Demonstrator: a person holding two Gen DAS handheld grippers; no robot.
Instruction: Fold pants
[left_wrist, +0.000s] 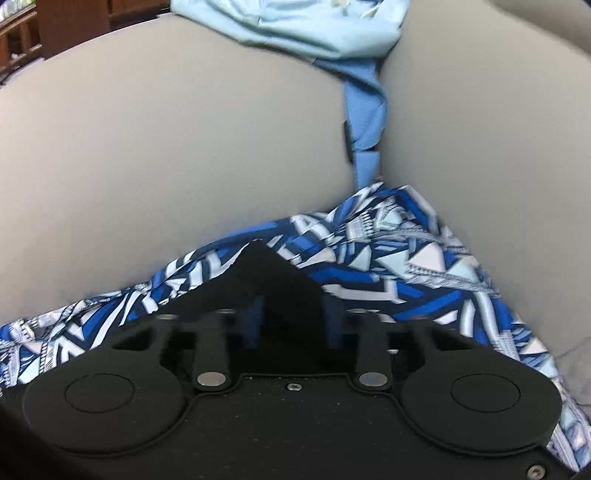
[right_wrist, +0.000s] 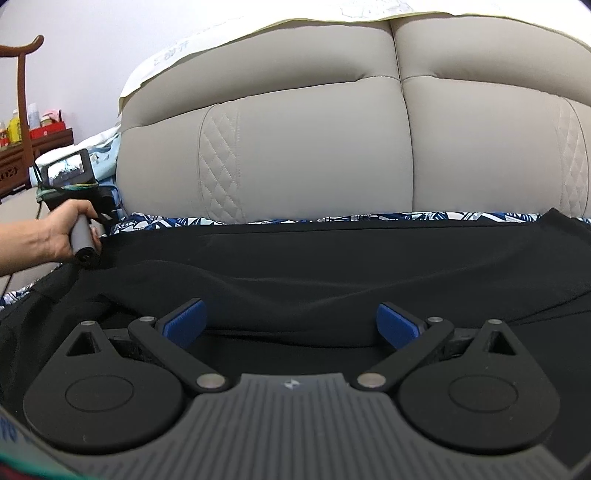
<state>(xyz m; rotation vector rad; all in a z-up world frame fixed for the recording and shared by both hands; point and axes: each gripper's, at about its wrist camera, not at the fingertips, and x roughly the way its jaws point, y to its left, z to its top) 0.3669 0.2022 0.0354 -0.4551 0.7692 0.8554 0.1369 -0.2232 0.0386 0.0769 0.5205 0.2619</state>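
Left wrist view: the left gripper (left_wrist: 286, 280) has its fingers drawn together on a peak of black cloth, a corner or edge of the pants (left_wrist: 275, 273), pinched so tightly that the blue pads barely show behind it. Under the pinch lies a blue and white patterned sheet (left_wrist: 399, 258) spread over the grey sofa seat (left_wrist: 166, 147). Further off a pale blue garment (left_wrist: 325, 33) sits bunched at the seat's far edge, with a darker blue strip trailing toward the sheet.

Right wrist view: the right gripper (right_wrist: 291, 325) hovers low over the pants (right_wrist: 332, 266) with its two blue pads (right_wrist: 186, 323) spread wide and nothing between them. The pants lie broadly across the patterned sheet (right_wrist: 177, 221), in front of the sofa back (right_wrist: 303, 147), with shallow ridges running through the cloth. At the left, a hand (right_wrist: 55, 232) holds the other gripper's handle at the cloth's edge.

The fabric looks thin, light and limp, so I judge it will sag and slide rather than hold a crease by itself. A matching hold for the open gripper would be the near edge or corner, pinched through all layers so the fold stays even.
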